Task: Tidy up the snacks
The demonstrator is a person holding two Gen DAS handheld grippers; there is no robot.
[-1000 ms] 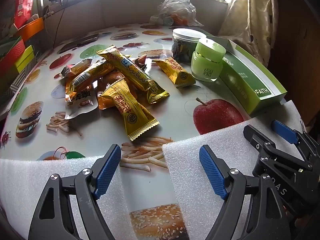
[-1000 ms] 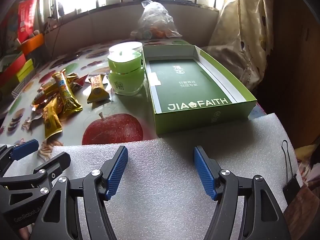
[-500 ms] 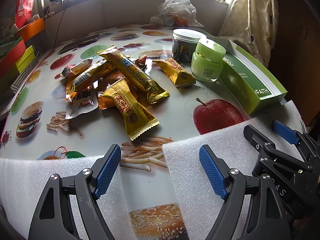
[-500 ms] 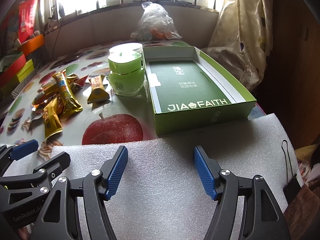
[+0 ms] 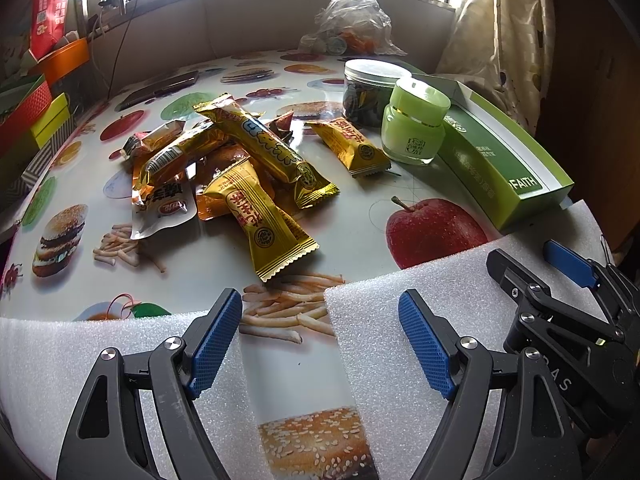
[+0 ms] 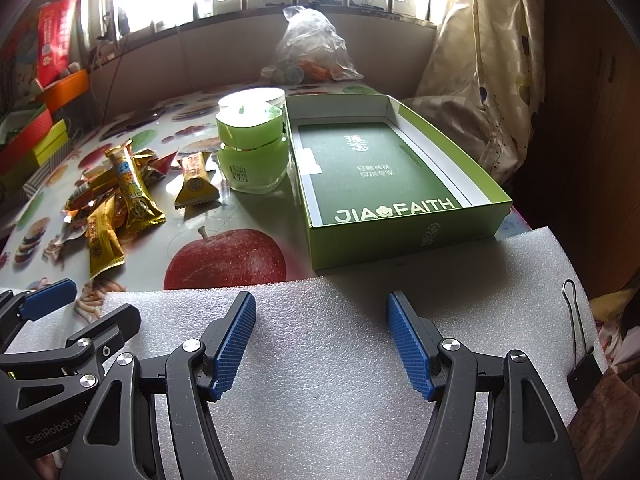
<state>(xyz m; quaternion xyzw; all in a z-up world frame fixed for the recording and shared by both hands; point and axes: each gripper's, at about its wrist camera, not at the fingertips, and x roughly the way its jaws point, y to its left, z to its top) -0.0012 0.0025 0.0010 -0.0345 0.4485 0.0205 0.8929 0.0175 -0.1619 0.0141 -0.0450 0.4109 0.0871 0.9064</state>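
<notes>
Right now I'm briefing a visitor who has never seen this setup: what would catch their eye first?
Probably the heap of golden snack packets on the fruit-and-burger printed tablecloth, left of centre. Next, the open green box on the right, with a pale green jar standing beside it. Both claws, left and right, hang open over white foam.

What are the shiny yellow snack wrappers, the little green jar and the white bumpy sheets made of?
The shiny yellow snack wrappers look like glossy plastic film or foil: they glint, crinkle and have zigzag-cut ends. The little green jar seems to be glass or thick clear plastic, since its see-through base shines, with a smooth lid that looks plastic. The white bumpy sheets look like soft packing foam, matte and finely pebbled.
</notes>
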